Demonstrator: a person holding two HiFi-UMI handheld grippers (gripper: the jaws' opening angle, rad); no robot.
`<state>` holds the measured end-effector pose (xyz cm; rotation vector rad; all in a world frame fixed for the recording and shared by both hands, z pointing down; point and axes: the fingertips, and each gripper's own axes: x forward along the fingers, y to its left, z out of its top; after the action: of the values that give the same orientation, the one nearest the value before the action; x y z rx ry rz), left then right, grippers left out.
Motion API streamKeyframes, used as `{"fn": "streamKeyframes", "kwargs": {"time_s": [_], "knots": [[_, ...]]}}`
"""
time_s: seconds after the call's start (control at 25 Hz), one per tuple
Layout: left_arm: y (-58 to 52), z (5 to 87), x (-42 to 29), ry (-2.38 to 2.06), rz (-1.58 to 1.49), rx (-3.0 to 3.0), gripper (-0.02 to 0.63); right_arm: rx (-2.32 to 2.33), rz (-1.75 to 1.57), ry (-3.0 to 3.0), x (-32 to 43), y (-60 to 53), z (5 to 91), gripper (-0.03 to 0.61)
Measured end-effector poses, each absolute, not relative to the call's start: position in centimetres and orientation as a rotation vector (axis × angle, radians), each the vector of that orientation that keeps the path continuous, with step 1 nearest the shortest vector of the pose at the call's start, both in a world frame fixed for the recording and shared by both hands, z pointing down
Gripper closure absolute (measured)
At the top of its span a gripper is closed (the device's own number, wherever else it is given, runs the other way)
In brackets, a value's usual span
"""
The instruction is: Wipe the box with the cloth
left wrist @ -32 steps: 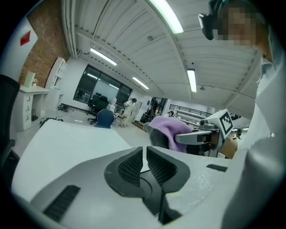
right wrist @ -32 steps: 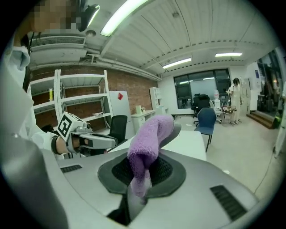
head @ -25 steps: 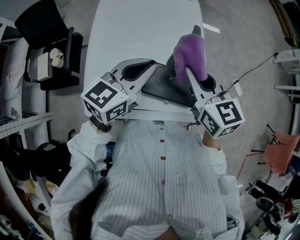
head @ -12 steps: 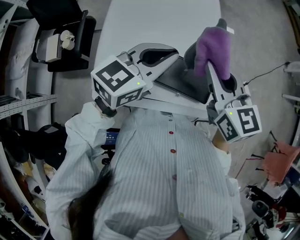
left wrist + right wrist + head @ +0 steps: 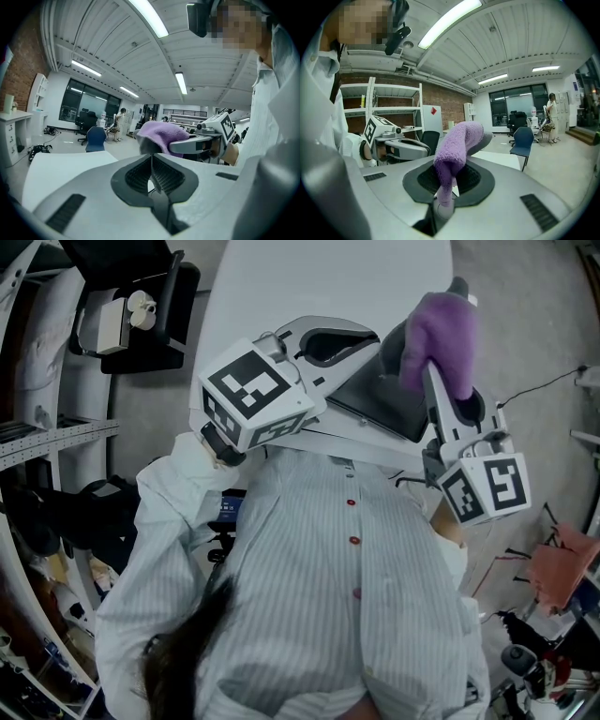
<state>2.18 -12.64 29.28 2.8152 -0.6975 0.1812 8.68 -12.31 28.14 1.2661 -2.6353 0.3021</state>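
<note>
A purple cloth [image 5: 441, 329] hangs bunched from my right gripper [image 5: 427, 345], whose jaws are shut on it. In the right gripper view the cloth [image 5: 454, 145] stands up out of the closed jaws of that gripper [image 5: 450, 187]. My left gripper [image 5: 361, 341] is raised beside it, shut with nothing visible between its jaws [image 5: 151, 173]. The left gripper view shows the cloth [image 5: 161, 133] and the right gripper [image 5: 206, 140] just beyond the left jaws. A dark flat box [image 5: 375, 401] lies at the near edge of the white table [image 5: 309, 277], below and between both grippers, partly hidden by them.
A black office chair [image 5: 122, 287] stands left of the table, with shelving [image 5: 37, 437] further left. Cables [image 5: 534, 390] and an orange object [image 5: 558, 563] lie on the floor at right. A blue chair [image 5: 522, 140] stands across the room.
Both grippers have shifted up and right in the head view, and the left gripper's cube looks larger. The cloth stays clamped in the right gripper, and the left jaws stay shut.
</note>
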Motion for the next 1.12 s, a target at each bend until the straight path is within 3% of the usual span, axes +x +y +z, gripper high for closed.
{"fn": "streamKeyframes", "kwargs": {"time_s": [1.12], "knots": [[-11.9, 29.7, 5.0, -0.640, 0.219, 2.840, 0.594, 1.215, 0.321, -2.638, 9.6, -12.0, 29.1, 0.534]]}}
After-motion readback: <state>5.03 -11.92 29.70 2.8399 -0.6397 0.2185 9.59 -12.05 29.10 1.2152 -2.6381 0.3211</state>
